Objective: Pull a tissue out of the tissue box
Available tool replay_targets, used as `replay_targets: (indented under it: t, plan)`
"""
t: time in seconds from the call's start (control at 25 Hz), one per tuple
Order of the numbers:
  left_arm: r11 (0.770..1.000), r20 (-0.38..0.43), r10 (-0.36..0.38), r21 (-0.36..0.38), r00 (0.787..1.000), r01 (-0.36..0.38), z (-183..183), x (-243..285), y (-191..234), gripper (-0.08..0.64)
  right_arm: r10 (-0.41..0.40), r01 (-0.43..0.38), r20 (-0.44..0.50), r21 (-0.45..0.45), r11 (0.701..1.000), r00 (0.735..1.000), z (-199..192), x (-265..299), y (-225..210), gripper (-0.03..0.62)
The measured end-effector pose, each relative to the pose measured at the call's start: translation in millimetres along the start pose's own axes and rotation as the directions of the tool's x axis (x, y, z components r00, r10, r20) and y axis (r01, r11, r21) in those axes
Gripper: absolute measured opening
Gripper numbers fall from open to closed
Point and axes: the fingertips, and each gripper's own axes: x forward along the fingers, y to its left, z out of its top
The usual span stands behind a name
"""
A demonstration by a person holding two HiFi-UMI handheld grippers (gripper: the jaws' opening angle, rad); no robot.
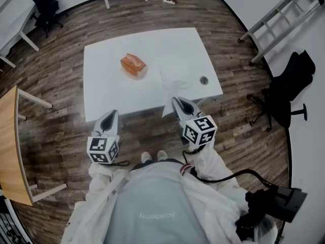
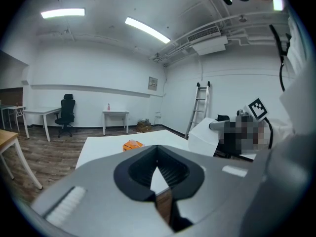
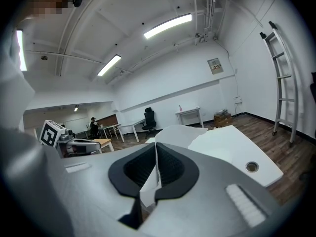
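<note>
An orange tissue box sits on the white table, left of its middle; in the left gripper view the tissue box is small and far off. A white tissue stretches from the tabletop to my right gripper, which is shut on its near end off the table's front edge. In the right gripper view the tissue is pinched between the jaws of the right gripper and billows up beyond them. My left gripper hangs over the floor in front of the table, apart from the box. The left gripper has its jaws together and nothing in them.
A round cable hole lies near the table's right edge. A ladder leans at the right wall and a black office chair stands below it. A wooden table is at the left, another black chair at the back left.
</note>
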Motion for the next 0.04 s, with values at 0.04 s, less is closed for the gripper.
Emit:
replay_targets:
  t: [0.04]
  plan:
    - [1.0, -0.001, 0.0, 0.0, 1.0, 0.0, -0.4, 0.7, 0.4, 0.0, -0.002, 0.002, -0.001, 0.0, 1.0, 1.0, -0.2, 0.6, -0.9, 0.0]
